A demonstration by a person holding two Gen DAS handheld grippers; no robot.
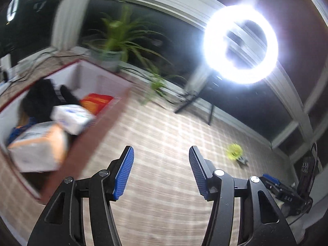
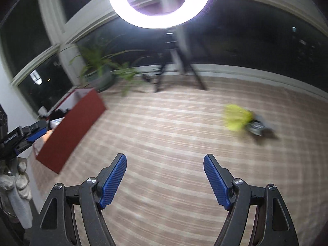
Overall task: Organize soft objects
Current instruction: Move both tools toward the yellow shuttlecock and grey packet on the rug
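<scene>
Striped carpet, red box point(image 2: 69, 131) at left already holding packs, both grippers, left gripper point(image 1: 162, 172) and right gripper point(image 2: 165, 180), spread wide and empty; yellow soft thing point(image 2: 237, 117) lies well ahead, likely light and squashy, pinch its bunched middle.

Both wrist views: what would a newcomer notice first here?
The glaring ring light by the dark windows dominates. Next, the red box at left, holding packs, and a yellow item alone on the carpet at right. Both grippers are open and empty.

No legible text — faint letters on the right tongs point(image 1: 287, 197) body, too blurred
</scene>
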